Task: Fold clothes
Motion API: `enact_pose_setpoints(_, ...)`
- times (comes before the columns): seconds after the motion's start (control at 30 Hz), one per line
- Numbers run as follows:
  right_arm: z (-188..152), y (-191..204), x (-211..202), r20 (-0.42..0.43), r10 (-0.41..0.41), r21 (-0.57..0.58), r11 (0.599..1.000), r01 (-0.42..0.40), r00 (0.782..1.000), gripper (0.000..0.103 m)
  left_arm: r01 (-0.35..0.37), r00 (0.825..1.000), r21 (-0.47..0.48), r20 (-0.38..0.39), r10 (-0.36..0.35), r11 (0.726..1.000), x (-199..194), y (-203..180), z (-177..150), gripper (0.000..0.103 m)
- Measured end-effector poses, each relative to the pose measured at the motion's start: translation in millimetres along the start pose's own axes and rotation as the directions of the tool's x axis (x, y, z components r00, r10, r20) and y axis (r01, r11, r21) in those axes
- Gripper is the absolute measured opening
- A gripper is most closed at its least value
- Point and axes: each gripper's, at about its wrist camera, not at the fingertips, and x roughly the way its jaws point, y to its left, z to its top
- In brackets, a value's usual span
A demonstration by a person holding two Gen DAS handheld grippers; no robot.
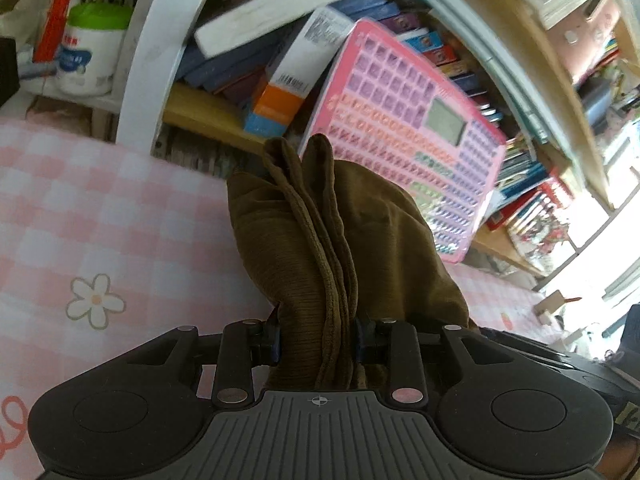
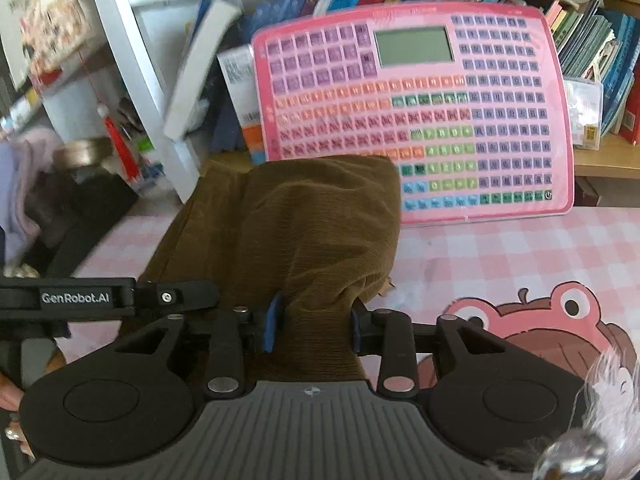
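A brown corduroy garment (image 1: 360, 232) lies bunched in folded layers on the pink checked tablecloth (image 1: 100, 208). My left gripper (image 1: 318, 340) is shut on a thick bundle of its edges, which stand up in ridges between the pads. In the right wrist view the same garment (image 2: 312, 220) spreads forward as a broad flat fold over the tablecloth (image 2: 500, 248). My right gripper (image 2: 314, 326) is shut on its near corner, with cloth filling the gap between the blue pads. The left gripper's black body (image 2: 80, 300) shows close by on the left.
A pink toy keyboard tablet (image 2: 440, 120) leans against the bookshelf just behind the garment. A white post (image 1: 160, 60), stacked books (image 1: 280, 12) and a green-lidded white tub (image 1: 92, 52) stand at the back left. A jar (image 2: 84, 156) sits at the left.
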Motion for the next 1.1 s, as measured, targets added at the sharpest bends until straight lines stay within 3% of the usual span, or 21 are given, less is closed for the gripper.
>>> enact_pose_setpoints(0.13, -6, -2, 1, 0.007, -0.021, -0.004, 1.0, 0.021, 1.0, 0.041, -0.03, 1.0, 0.038, 0.01, 0.03, 0.999, 3, -2, -6, 0.036)
enact_pose_setpoints(0.27, -7, 1, -10, 0.039, -0.034, -0.005, 0.999, 0.034, 0.999, 0.064, -0.076, 0.997, 0.082, 0.035, 0.073, 0.994, -5, -10, -6, 0.043)
enact_pose_setpoints(0.37, -7, 5, -26, 0.076, -0.055, -0.007, 0.998, 0.056, 0.996, 0.072, -0.115, 0.99, 0.123, 0.09, 0.105, 0.986, -22, -20, -8, 0.06)
enact_pose_setpoints(0.47, -14, 8, -44, 0.106, -0.094, -0.023, 0.995, 0.097, 0.99, 0.077, -0.166, 0.974, 0.173, 0.185, 0.133, 0.971, -43, -33, -17, 0.07)
enact_pose_setpoints(0.6, -31, 12, -65, 0.125, -0.144, -0.028, 0.989, 0.149, 0.982, 0.084, -0.222, 0.954, 0.205, 0.245, 0.17, 0.953, -65, -48, -32, 0.08)
enact_pose_setpoints(0.8, -62, 10, -83, 0.105, -0.195, -0.019, 0.98, 0.198, 0.975, 0.089, -0.283, 0.941, 0.21, 0.248, 0.229, 0.936, -81, -65, -65, 0.094)
enact_pose_setpoints(1.1, -100, 15, -111, 0.095, -0.225, -0.053, 0.972, 0.23, 0.97, 0.098, -0.374, 0.917, 0.198, 0.224, 0.33, 0.906, -89, -84, -110, 0.097)
